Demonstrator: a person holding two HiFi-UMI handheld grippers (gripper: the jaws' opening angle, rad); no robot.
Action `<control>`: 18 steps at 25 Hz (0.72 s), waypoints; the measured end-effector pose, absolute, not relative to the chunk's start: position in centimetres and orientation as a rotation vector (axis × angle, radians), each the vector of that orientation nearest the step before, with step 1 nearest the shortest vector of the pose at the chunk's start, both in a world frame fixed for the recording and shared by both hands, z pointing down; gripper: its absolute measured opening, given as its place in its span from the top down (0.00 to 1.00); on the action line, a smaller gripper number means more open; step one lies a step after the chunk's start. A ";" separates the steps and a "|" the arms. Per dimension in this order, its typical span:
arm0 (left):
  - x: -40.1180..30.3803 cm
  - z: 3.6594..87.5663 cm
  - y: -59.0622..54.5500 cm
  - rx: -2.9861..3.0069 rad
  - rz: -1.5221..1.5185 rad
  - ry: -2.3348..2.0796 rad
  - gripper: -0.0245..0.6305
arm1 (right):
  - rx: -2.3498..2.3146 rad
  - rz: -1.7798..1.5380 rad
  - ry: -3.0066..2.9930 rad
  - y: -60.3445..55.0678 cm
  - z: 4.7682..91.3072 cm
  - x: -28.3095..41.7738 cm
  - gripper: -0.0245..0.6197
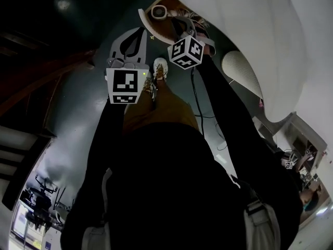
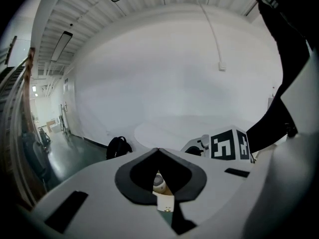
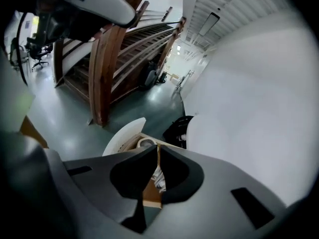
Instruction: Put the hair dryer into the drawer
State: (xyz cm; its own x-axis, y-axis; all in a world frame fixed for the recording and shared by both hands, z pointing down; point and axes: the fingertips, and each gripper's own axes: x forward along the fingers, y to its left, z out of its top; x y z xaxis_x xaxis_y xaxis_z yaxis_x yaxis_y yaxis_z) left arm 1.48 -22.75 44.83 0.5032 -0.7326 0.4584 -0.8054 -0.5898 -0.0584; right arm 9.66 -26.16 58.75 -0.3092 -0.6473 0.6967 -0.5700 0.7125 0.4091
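A white hair dryer point(image 1: 157, 12) lies in the open wooden drawer point(image 1: 165, 31) of the white curved cabinet at the top of the head view. My left gripper point(image 1: 139, 33) is shut and empty, its tips meeting just left of the drawer. In the left gripper view the hair dryer point(image 2: 159, 181) shows through the hollow behind the closed tips point(image 2: 158, 150). My right gripper point(image 3: 158, 147) is shut on nothing above the drawer point(image 3: 149, 192), with the hair dryer's round grille point(image 3: 145, 143) just past its tips. Its marker cube point(image 1: 186, 51) is over the drawer's front.
The white curved cabinet point(image 1: 250, 40) fills the upper right. A wooden staircase point(image 3: 107, 49) stands across the dark green floor point(image 1: 78, 113). A black bag point(image 2: 118, 146) lies by the wall. The person's legs and shoes point(image 1: 160, 66) are right below the grippers.
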 end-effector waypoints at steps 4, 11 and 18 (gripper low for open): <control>0.9 42.5 -22.5 2.645 0.613 -1.320 0.94 | 1.099 -0.038 -2.011 -25.2 54.3 10.0 0.91; -0.1 38.9 -20.7 2.731 0.553 -1.262 0.94 | 1.461 0.198 -2.093 -21.6 46.2 10.8 0.91; 0.8 34.3 -19.0 2.872 0.476 -1.184 0.94 | 1.672 0.181 -2.139 -19.1 38.5 11.0 0.91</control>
State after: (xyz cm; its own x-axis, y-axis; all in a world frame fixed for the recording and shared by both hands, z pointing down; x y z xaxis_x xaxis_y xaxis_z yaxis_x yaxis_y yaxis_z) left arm 0.83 -18.97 34.33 0.6700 -0.6889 0.2765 -0.6885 -0.7160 -0.1154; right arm 10.97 -19.11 38.55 -0.1908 -0.8968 0.3992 -0.9510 0.2696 0.1512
